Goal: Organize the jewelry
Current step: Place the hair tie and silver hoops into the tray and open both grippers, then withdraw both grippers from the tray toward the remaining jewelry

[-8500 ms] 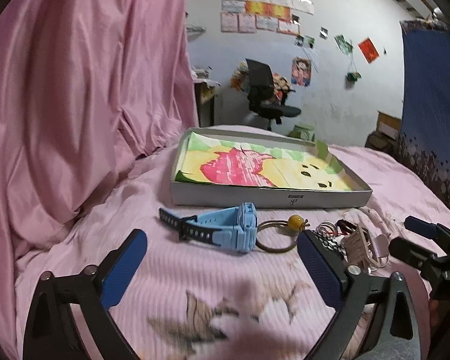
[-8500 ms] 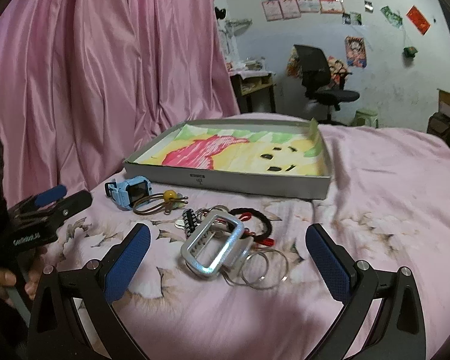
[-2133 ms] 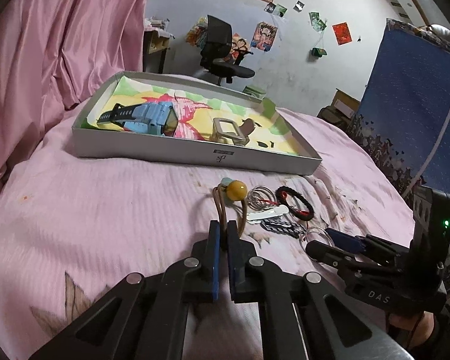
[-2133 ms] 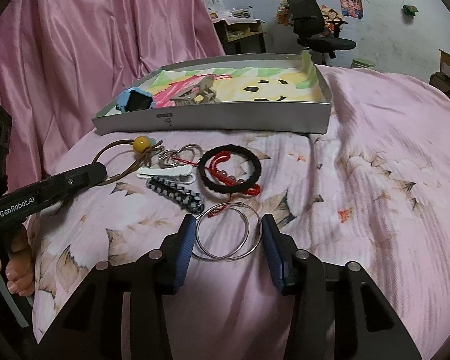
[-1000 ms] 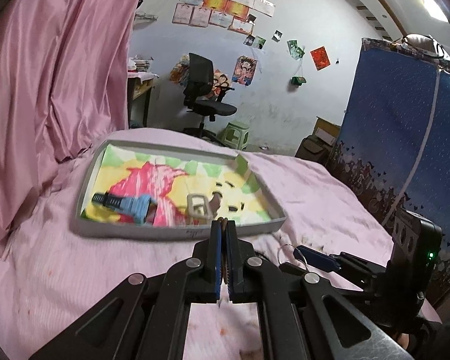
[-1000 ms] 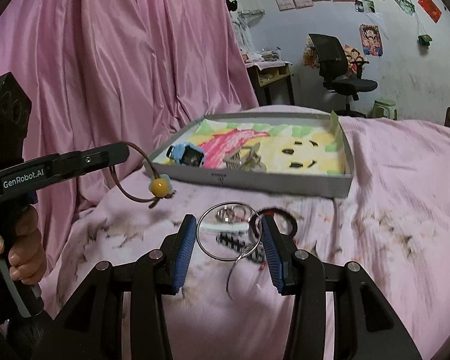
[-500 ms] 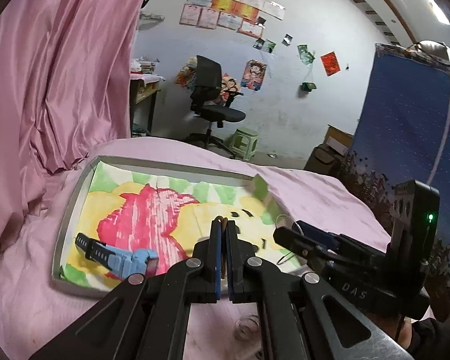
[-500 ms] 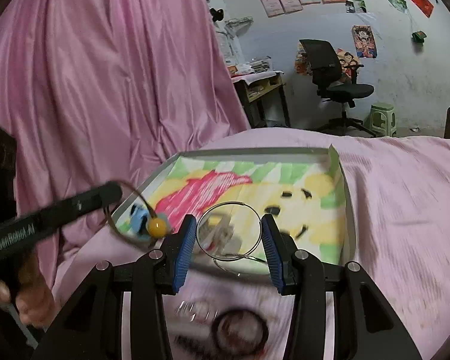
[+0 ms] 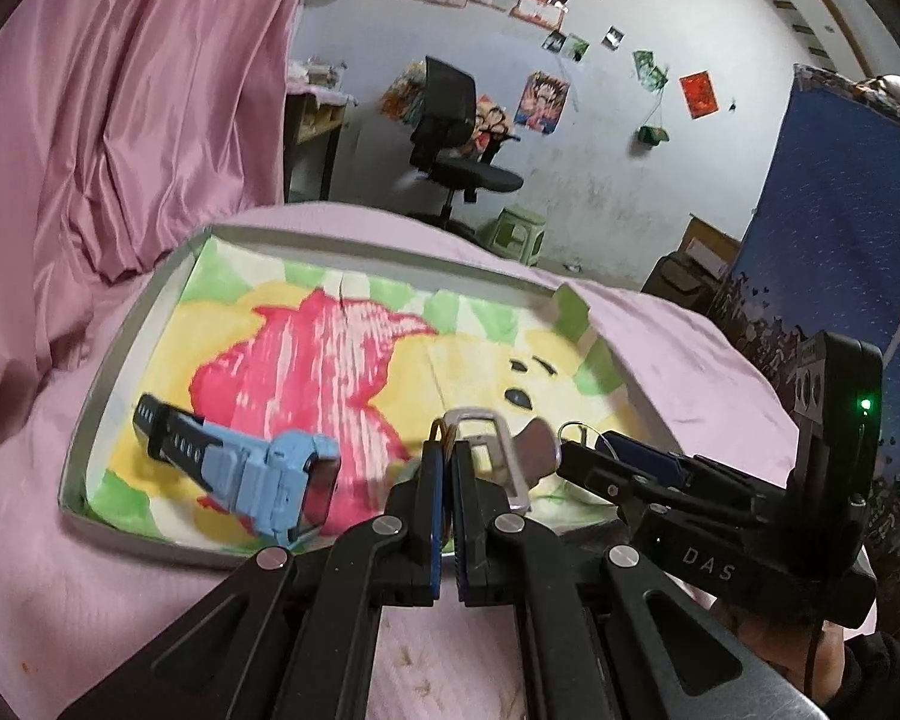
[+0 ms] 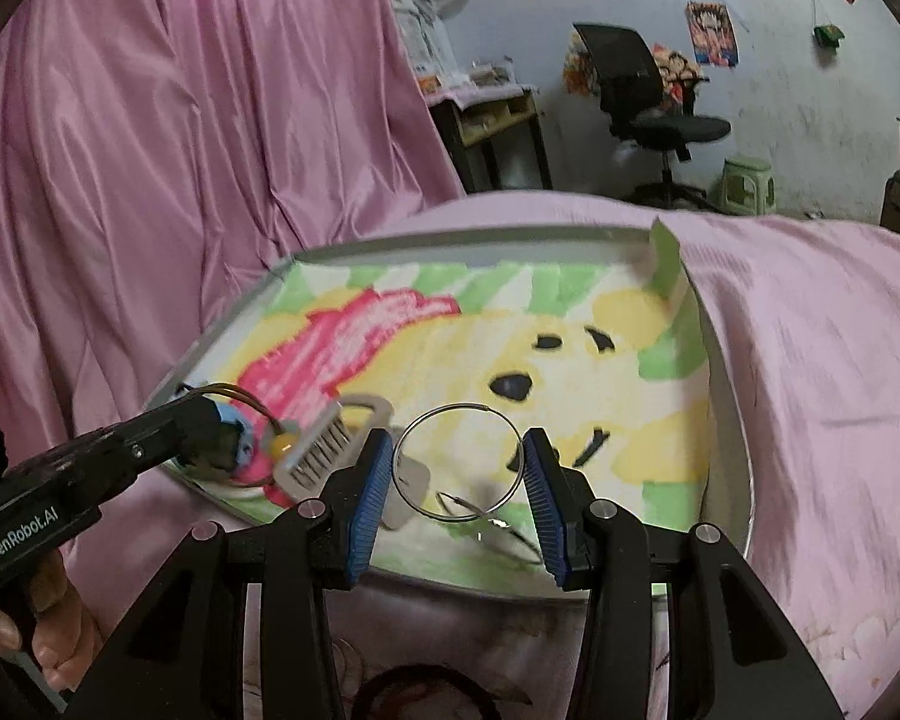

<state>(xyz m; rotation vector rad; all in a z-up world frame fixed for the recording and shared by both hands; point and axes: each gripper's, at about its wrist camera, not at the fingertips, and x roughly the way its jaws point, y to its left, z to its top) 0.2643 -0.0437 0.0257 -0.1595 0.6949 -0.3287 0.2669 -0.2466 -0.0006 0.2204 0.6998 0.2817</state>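
Observation:
A grey shallow box (image 9: 84, 420) with a colourful drawing inside lies on the pink bed; its rim also shows in the right wrist view (image 10: 732, 420). A blue watch (image 9: 252, 468) and a silver hair clip (image 9: 504, 450) lie in it. My left gripper (image 9: 444, 462) is shut on a brown cord with a yellow bead (image 10: 279, 444), held over the box's near edge. My right gripper (image 10: 456, 468) is shut on thin silver hoops (image 10: 456, 456), held above the box's front part. The clip also shows in the right wrist view (image 10: 324, 450).
A black and red bracelet (image 10: 414, 690) lies on the bed before the box. Pink curtains (image 10: 180, 150) hang at the left. A desk and an office chair (image 10: 648, 96) stand behind the bed. A blue panel (image 9: 840, 240) stands at the right.
Both grippers have moved forward and down over the box with their items. The box now fills more of both views.

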